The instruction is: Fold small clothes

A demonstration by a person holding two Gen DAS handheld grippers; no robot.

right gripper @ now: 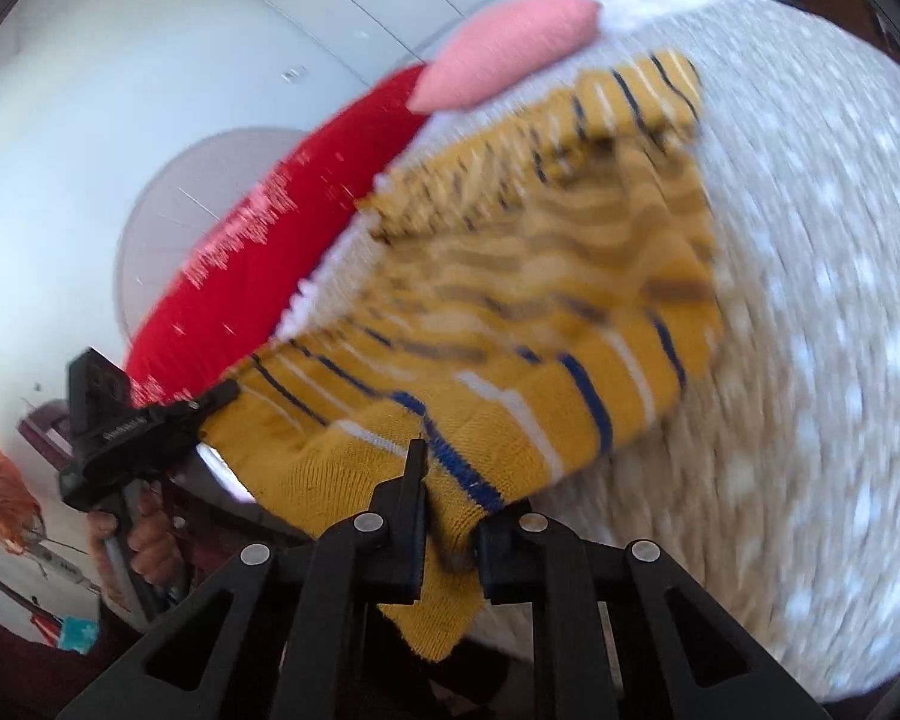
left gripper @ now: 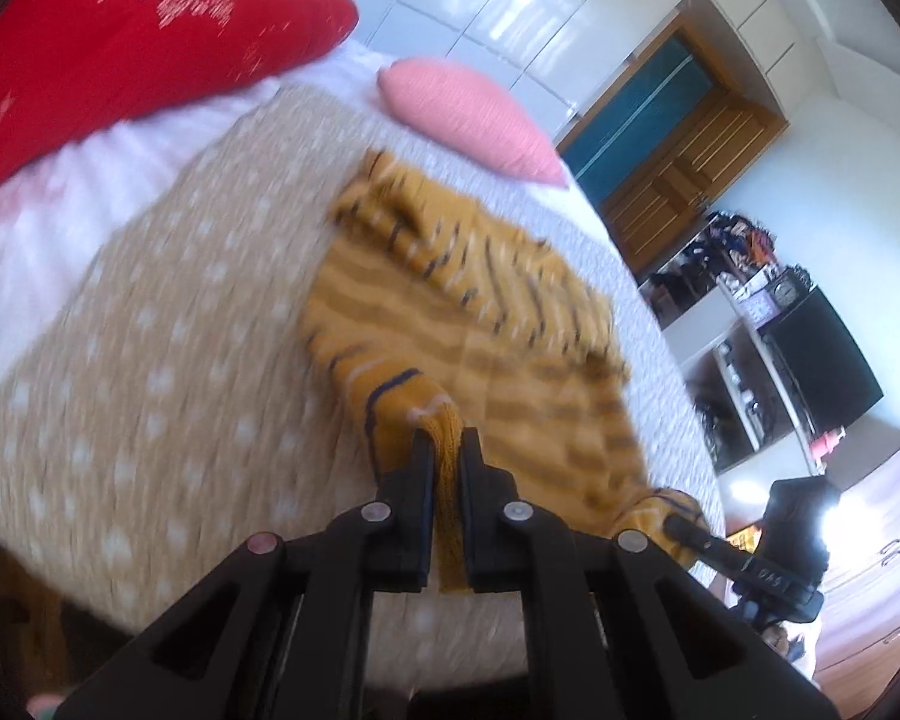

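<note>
While both grippers are gripping it, the small knitted sweater (left gripper: 468, 324) is lying partly on the bed cover (left gripper: 150, 360) and partly lifting off it at the near end. The sweater is a mustard-yellow knit with thin navy and white stripes, soft and ribbed at its edges; the picture is blurring much of its surface. The bed cover under it is a beige woven fabric, coarse-looking, dotted with pale spots.

The left gripper (left gripper: 447, 450) is pinching a folded ribbed edge of the sweater — its black fingers are standing nearly together with only the knit between the pads. The right gripper (right gripper: 450, 516) is closing its fingers on another near corner of the sweater, the cloth bunching thickly between them and hanging down below the pads. Both grippers are pointing downward at a slant toward the bed cover. In the right wrist view a hand (right gripper: 144, 540) is wrapping around the grey handle of the left gripper, off the bed cover's near-left edge.

The sweater's long axis is running away from the grippers, toward the pink cushion (left gripper: 468, 114) at the far end of the bed cover. Its far end is lying crumpled just short of that cushion. A red pillow (left gripper: 120, 54) with a pale sprinkled pattern — plump and rounded — is sitting beyond the bed cover's far-left corner.
</note>
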